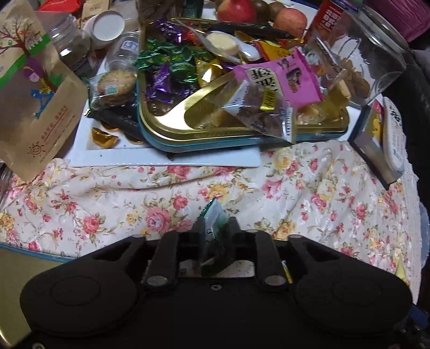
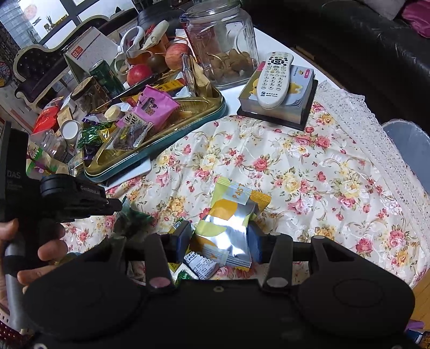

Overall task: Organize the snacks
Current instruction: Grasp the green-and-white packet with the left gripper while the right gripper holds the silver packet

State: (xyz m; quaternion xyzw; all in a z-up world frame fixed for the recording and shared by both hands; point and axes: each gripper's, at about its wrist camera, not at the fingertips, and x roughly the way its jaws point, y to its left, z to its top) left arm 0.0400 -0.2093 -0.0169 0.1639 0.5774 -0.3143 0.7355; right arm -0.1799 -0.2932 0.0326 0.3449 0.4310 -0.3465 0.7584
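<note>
A green-and-white wrapped candy [image 1: 213,222] stands pinched between the fingers of my left gripper [image 1: 215,228], a little above the floral cloth [image 1: 295,193]. From the right wrist view, that left gripper [image 2: 119,208] comes in from the left with the green candy [image 2: 134,217] at its tip. My right gripper [image 2: 220,239] is shut on a yellow and silver snack packet [image 2: 228,222], which sticks out forward over the cloth. Beyond both lies a gold tin tray [image 1: 242,131] piled with wrapped candies and a pink packet [image 1: 282,77]; the same tray [image 2: 161,150] appears in the right wrist view.
A glass jar of cookies [image 2: 223,45] stands behind the tray. A remote [image 2: 274,77] rests on a box at the right. A brown paper bag [image 1: 35,88], small jars and apples [image 1: 236,9] crowd the left and back. Several small packets [image 2: 201,264] lie under my right gripper.
</note>
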